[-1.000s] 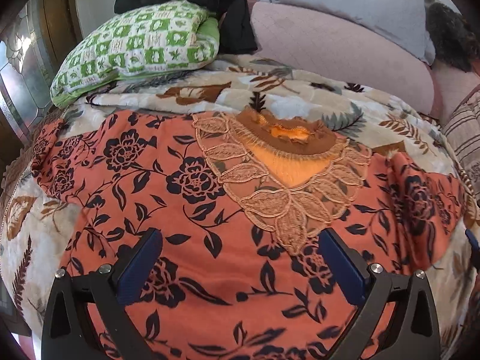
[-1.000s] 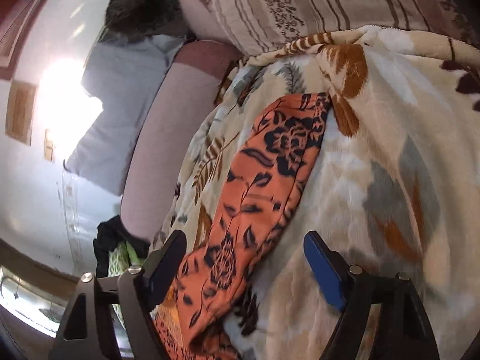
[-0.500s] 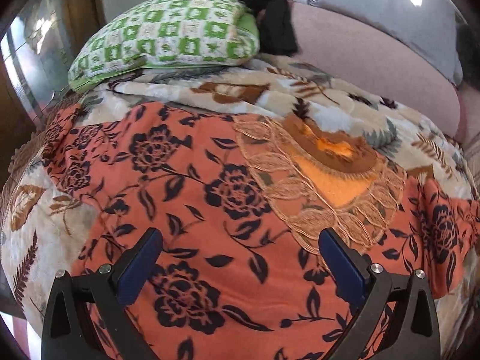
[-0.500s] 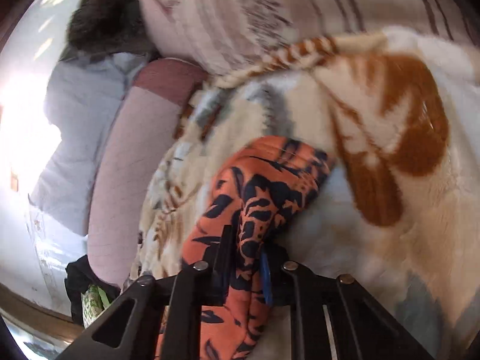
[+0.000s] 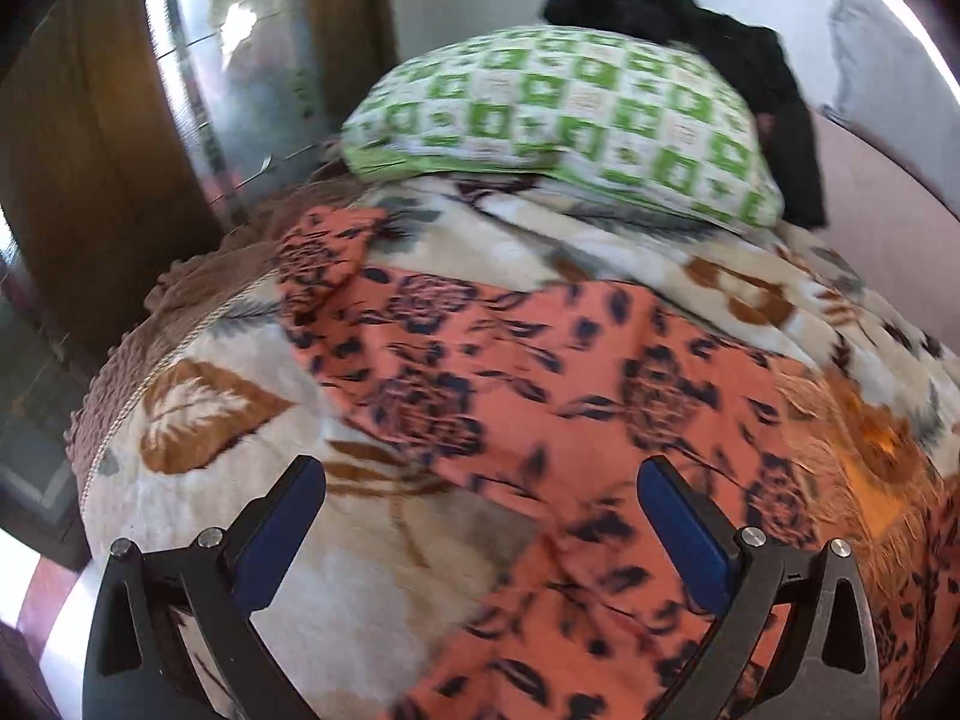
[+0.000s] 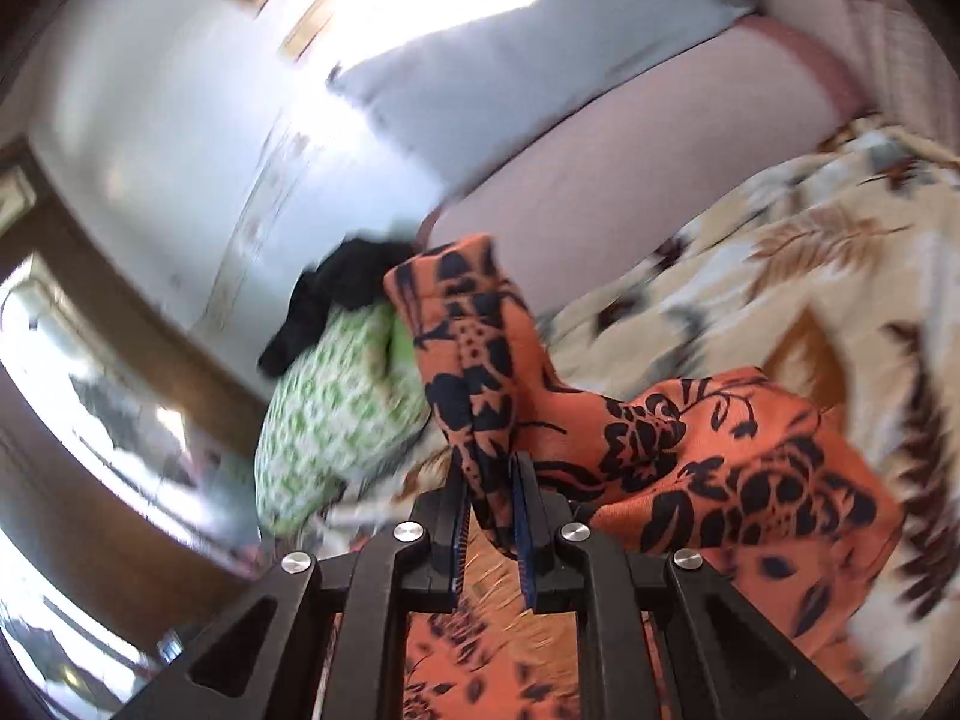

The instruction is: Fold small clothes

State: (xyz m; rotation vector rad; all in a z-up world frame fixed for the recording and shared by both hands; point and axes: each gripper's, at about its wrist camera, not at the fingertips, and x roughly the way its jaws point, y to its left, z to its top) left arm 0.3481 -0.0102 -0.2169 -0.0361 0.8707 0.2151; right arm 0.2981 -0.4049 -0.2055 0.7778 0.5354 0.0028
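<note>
An orange top with black flowers (image 5: 540,396) lies spread on a leaf-patterned blanket (image 5: 198,420). Its lace neckline (image 5: 864,432) is at the right and its left sleeve (image 5: 318,264) reaches toward the bed's edge. My left gripper (image 5: 480,516) is open and empty, low over the top's left side. My right gripper (image 6: 489,498) is shut on the top's right sleeve (image 6: 468,348) and holds it lifted above the blanket (image 6: 780,252), with the sleeve's body (image 6: 720,450) draped below.
A green checked pillow (image 5: 570,114) with a black garment (image 5: 720,30) on it lies at the bed's head. A pink bolster (image 6: 630,162) runs along the far side. A wooden door frame (image 5: 90,150) stands left of the bed's edge.
My right gripper closed on the right sleeve and lifted it up and over toward the top's middle. My left gripper swung left toward the left sleeve and stayed open.
</note>
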